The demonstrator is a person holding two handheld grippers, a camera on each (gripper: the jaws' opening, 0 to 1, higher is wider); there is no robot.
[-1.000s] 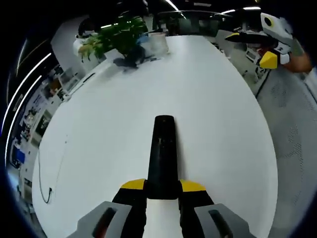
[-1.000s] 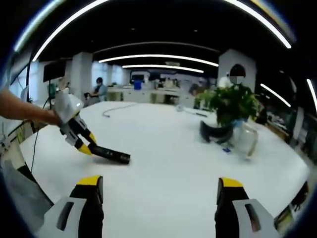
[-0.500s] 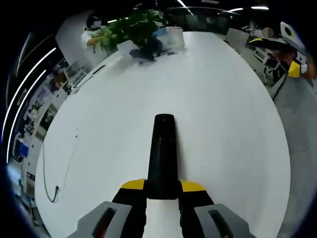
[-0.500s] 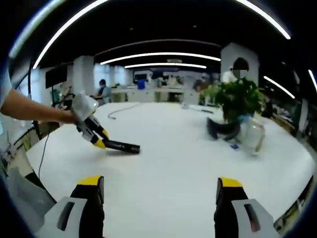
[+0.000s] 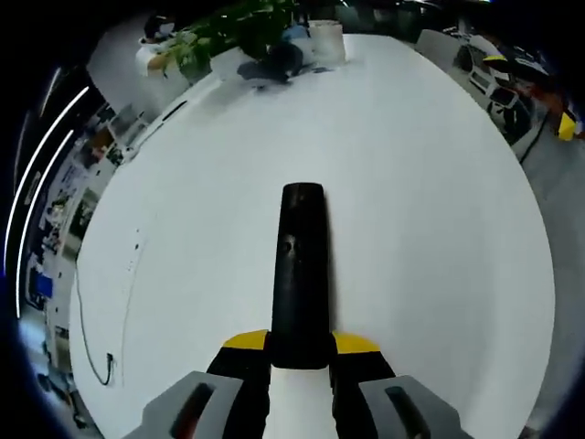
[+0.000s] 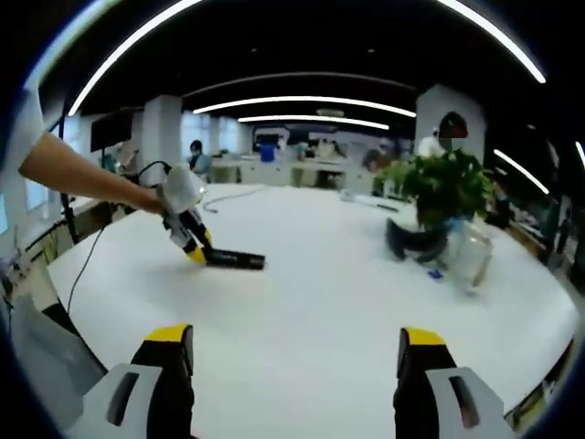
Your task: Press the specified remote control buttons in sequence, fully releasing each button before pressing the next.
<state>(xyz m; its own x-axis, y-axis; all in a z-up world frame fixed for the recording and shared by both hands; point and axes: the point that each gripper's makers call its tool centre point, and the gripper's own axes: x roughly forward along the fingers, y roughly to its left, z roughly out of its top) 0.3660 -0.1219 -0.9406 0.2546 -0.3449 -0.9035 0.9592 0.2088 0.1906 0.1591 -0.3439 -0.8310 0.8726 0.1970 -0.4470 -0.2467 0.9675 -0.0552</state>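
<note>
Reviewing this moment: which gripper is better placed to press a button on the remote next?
Right. The left gripper is shut on the remote control, so it is occupied; the right gripper is open and empty, though apart from the remote.

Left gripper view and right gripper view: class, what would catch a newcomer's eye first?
A long black remote control clamped in the left gripper, reaching out over a big white table. In the right gripper view, the right gripper hangs open above that table, with a leafy potted plant at its far right.

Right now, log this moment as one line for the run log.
left gripper: shut on remote control | right gripper: open, holding nothing | white table: potted plant at far side | button press: cannot tell
</note>
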